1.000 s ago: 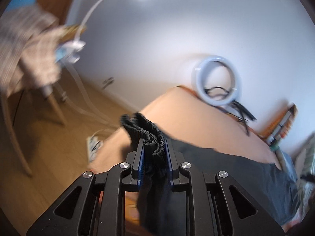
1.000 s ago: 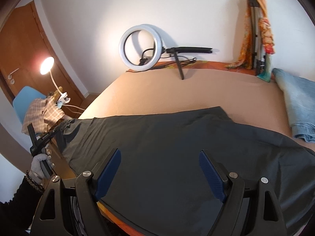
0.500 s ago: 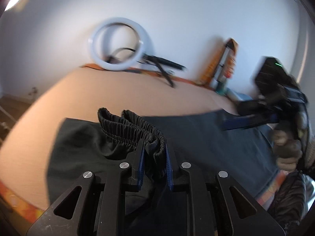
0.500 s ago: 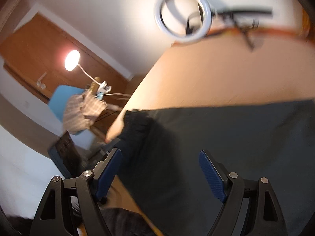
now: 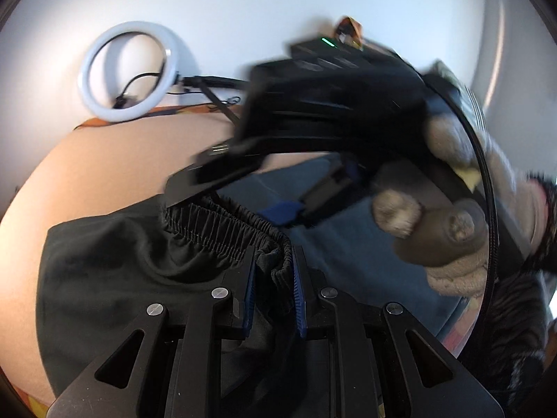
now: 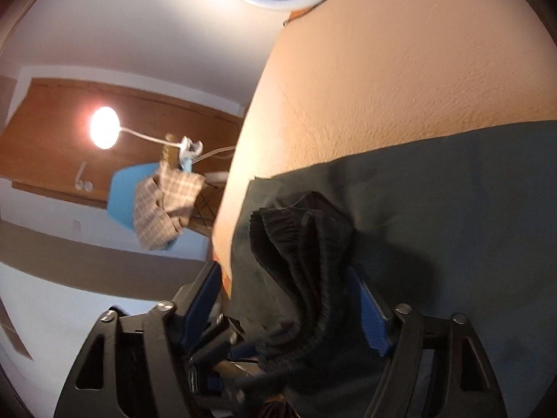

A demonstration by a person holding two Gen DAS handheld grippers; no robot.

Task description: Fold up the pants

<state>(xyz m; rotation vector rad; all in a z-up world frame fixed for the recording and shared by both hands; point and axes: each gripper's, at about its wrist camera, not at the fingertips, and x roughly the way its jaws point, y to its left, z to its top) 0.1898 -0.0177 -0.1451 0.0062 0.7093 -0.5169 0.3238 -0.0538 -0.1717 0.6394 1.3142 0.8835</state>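
Dark grey pants (image 5: 115, 271) lie on the peach-covered bed (image 5: 104, 160). My left gripper (image 5: 273, 271) is shut on the gathered elastic waistband (image 5: 222, 230) and holds it above the spread cloth. My right gripper (image 5: 240, 181) is open and hovers blurred just above that waistband, one blue pad (image 5: 278, 210) near the cloth. In the right wrist view the right gripper (image 6: 289, 299) stands open around the bunched waistband (image 6: 299, 244), with the pants (image 6: 452, 209) spread beyond. The left gripper shows below it, partly hidden.
A white ring light (image 5: 128, 69) with black cables stands at the bed's far edge by the wall. Off the bed's left side are a blue chair (image 6: 128, 195) draped with a checked cloth (image 6: 163, 209), a lit lamp (image 6: 103, 132) and a wooden door.
My left gripper has carried the waistband over the spread pants. My right gripper has swung in close, open around the same waistband.
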